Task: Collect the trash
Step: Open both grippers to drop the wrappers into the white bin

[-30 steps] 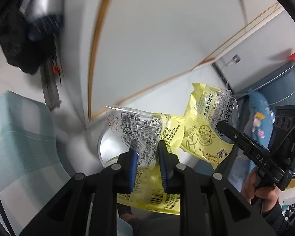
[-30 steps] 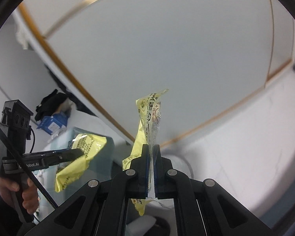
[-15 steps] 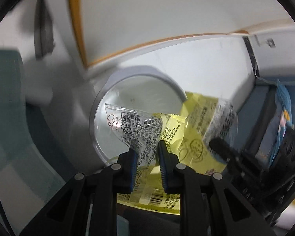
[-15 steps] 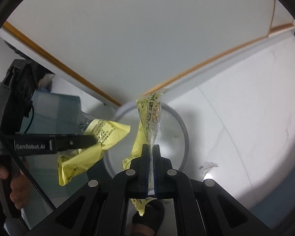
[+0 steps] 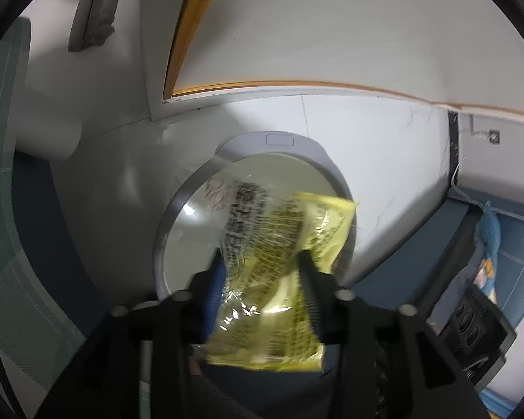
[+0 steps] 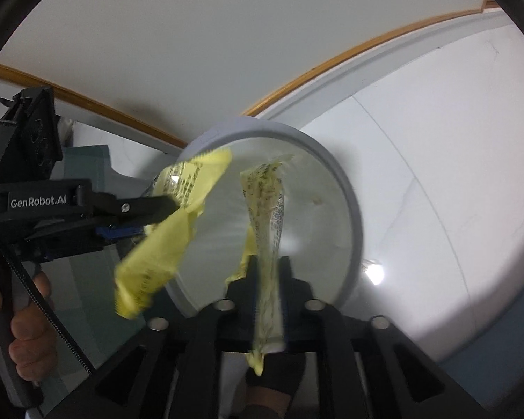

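Note:
A round grey trash bin [image 5: 326, 160] with a clear liner stands open on the white floor, also in the right wrist view [image 6: 353, 209]. My left gripper [image 5: 262, 269] has its jaws spread over the bin, and a yellow and clear wrapper [image 5: 283, 244] hangs loosely between them; it also shows in the right wrist view [image 6: 157, 251], blurred. My right gripper [image 6: 267, 265] has its jaws slightly apart over the bin, with a second yellow wrapper [image 6: 267, 209] standing edge-on between them.
A white wall with a wooden trim strip [image 5: 188, 28] rises behind the bin. A teal striped cloth [image 5: 3, 209] lies at the left. Blue furniture and a dark device [image 5: 478, 324] are at the right.
Both grippers came down over the bin and opened their jaws. The left jaws spread wide and its wrapper is slipping. The right jaws parted slightly around its wrapper.

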The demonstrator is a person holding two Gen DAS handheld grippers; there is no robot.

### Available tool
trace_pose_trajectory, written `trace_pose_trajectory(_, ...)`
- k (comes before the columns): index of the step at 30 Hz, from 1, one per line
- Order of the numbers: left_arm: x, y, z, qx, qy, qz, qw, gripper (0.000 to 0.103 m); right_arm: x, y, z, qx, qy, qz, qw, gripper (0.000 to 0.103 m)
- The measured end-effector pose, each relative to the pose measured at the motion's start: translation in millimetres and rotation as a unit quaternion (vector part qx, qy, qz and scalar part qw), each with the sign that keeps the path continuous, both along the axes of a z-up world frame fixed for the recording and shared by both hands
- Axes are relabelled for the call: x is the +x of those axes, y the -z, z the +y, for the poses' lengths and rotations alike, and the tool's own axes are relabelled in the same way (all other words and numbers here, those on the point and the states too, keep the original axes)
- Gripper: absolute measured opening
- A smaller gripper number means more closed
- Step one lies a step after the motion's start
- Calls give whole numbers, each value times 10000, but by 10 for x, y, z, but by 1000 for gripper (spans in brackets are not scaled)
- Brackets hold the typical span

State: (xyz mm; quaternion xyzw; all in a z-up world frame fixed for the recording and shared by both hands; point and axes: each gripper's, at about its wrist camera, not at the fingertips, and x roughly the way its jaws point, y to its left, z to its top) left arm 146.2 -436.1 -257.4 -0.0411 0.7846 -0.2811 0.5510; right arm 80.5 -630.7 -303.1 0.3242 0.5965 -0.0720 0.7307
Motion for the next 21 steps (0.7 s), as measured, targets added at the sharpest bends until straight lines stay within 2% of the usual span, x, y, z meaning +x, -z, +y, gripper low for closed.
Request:
trace_pose_trajectory(1,-4,14,-14,-29,21,50,10000,45,-2,-14,-7,-17,-5,-30,10000,35)
trace_pose_trajectory(2,-10,31,-26,13,69,38,10000,45,-35,-40,-37,-55,-8,-70,10000,39)
trace_pose_trajectory(9,-57,25,15,203,230,-176,9994,45,-236,-233,-63,-245,-112,-45,9996,42)
trace_pose_trajectory(13,-118,-89,40,320,506,-537,9968,45,-349,-359,-100,-325,-104,-96,9994,42)
trace_pose_trajectory(16,-172,-214,101,403,584,-783,9944,45,-494,-569,-185,-406,18,-279,9988,43)
trace_pose_trajectory(21,-266,-608,258,383,655,-1488,9859,45,-644,-965,-334,-629,303,-566,9960,43)
